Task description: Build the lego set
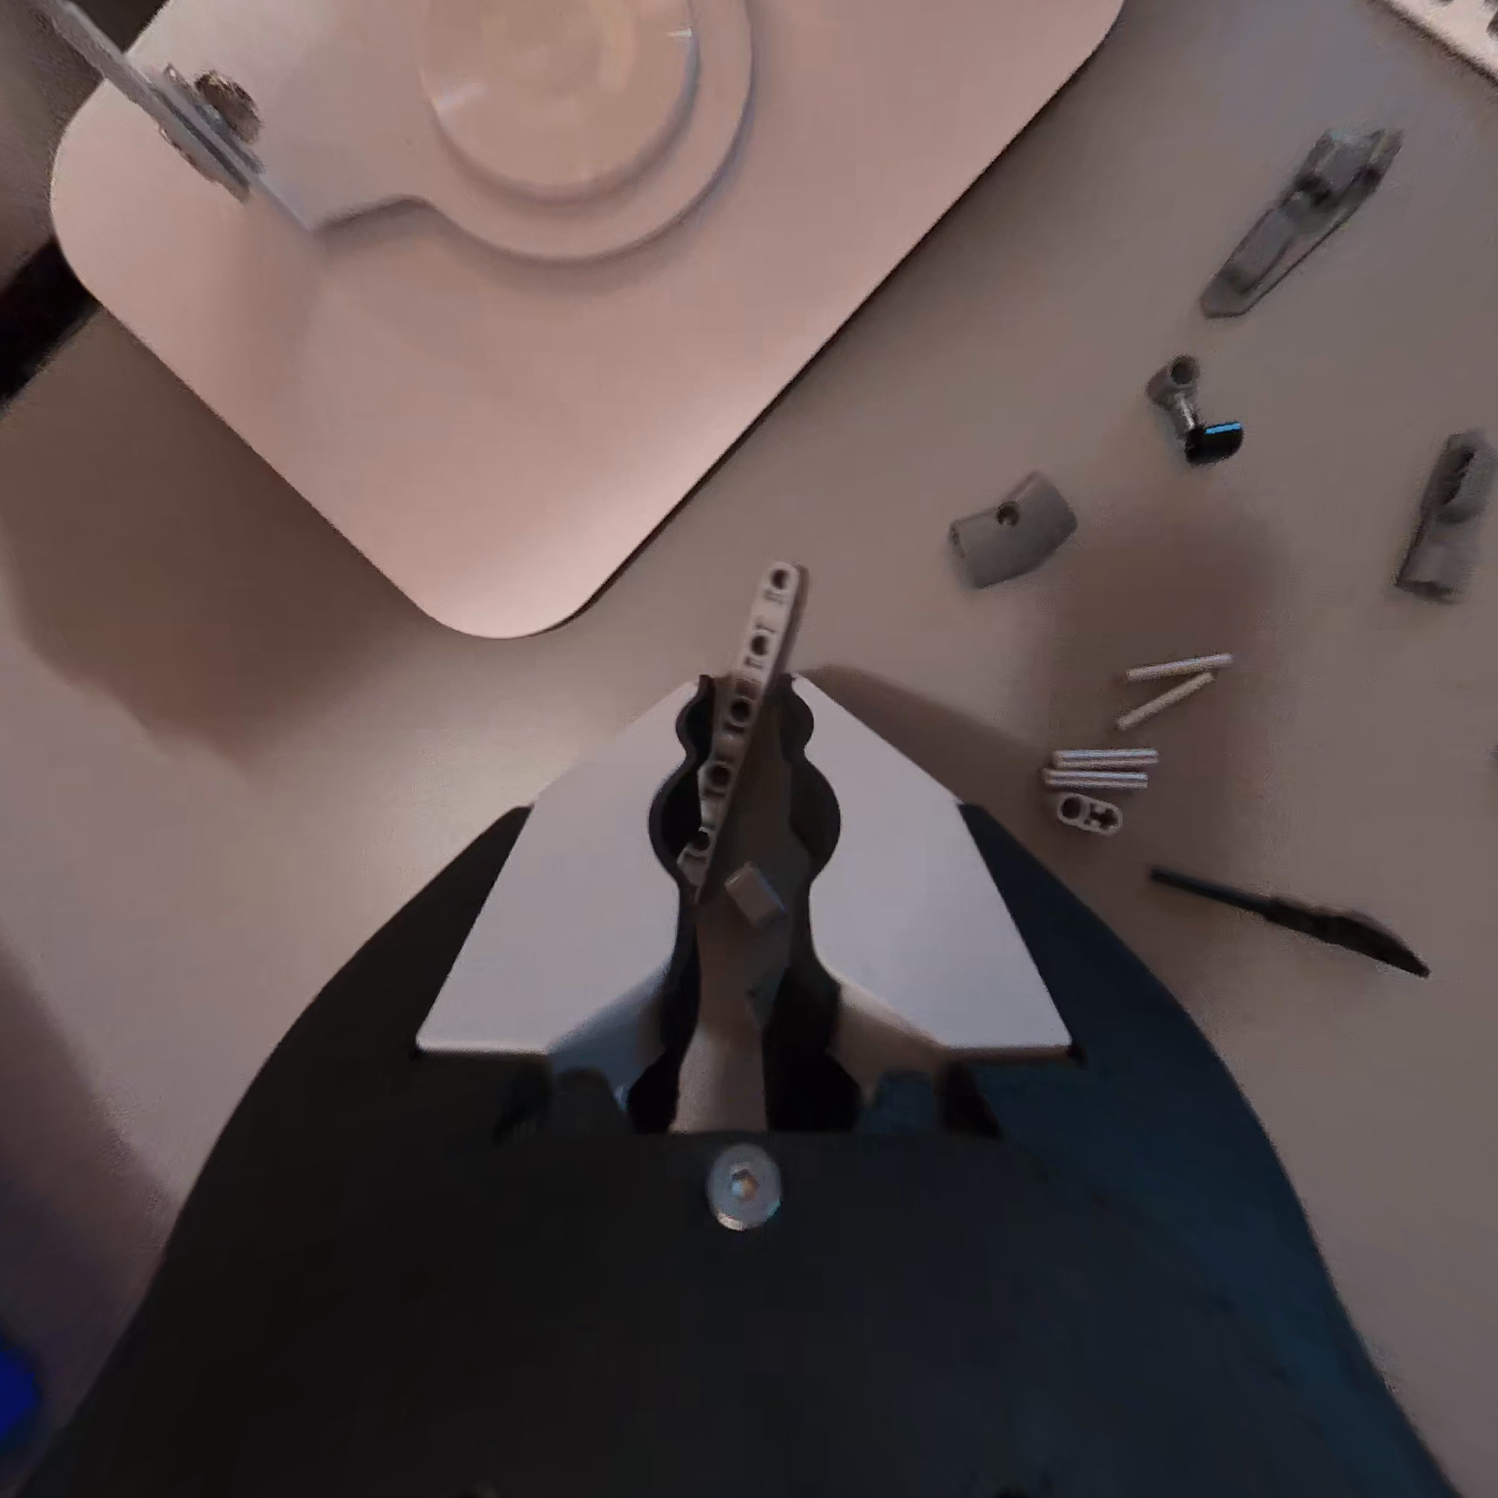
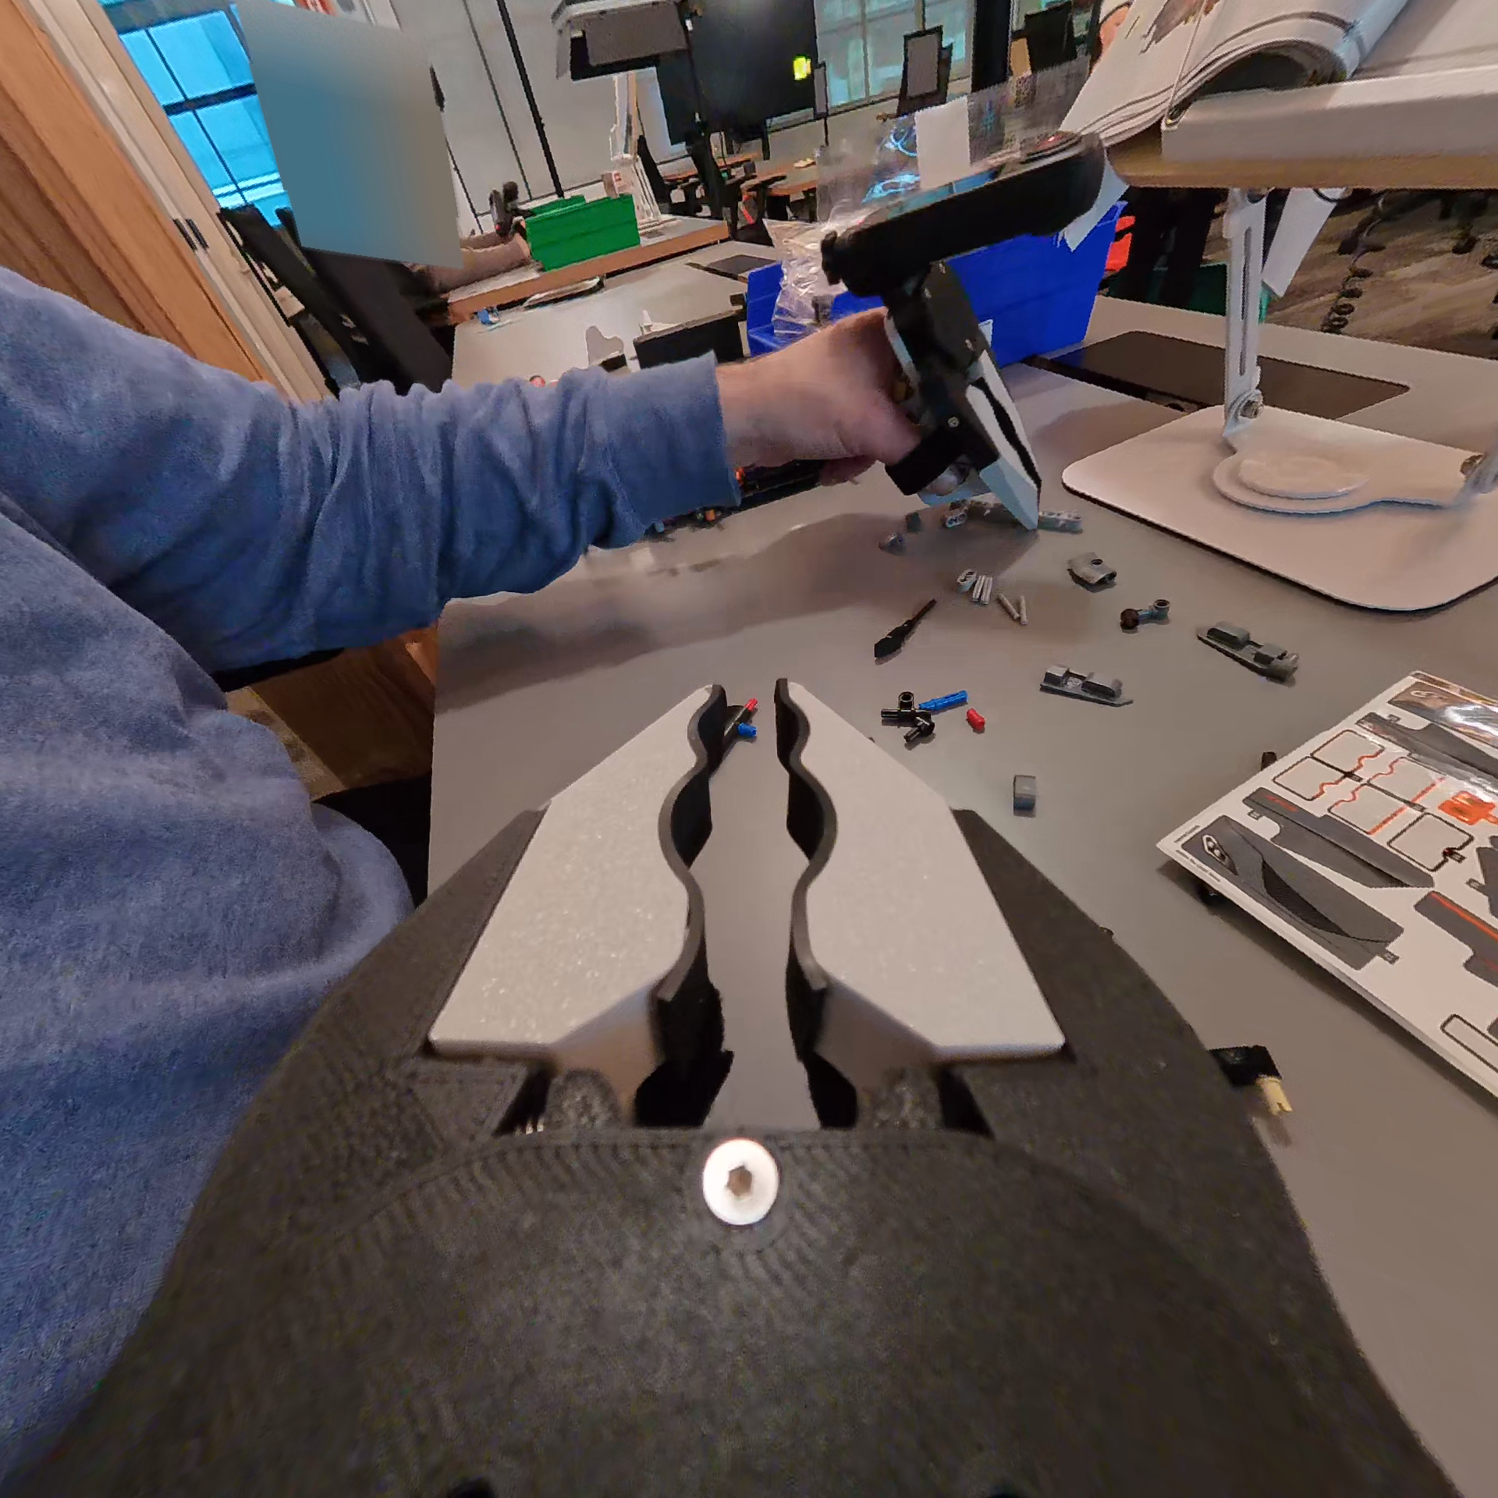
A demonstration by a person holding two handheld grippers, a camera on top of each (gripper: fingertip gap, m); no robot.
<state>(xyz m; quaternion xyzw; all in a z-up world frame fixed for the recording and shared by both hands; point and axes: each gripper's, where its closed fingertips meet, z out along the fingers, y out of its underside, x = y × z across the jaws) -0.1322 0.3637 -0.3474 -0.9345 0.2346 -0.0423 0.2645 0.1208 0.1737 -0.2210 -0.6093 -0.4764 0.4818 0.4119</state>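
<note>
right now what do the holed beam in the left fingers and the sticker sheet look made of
Holed beam: looks like hard moulded plastic, matte light grey, with crisp round holes. Sticker sheet: probably glossy printed paper or film; it lies flat, with glare near its far edge.

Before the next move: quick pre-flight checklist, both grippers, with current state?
1. Left gripper shut on grey holed beam: ok.
2. Beam square in the jaws: not ok, it sits tilted.
3. Beam lifted off the table: cannot tell.
4. Right gripper open and empty: ok.
5. Small pins just beyond its tips: ok.
6. Grey axles within view: ok.
</note>
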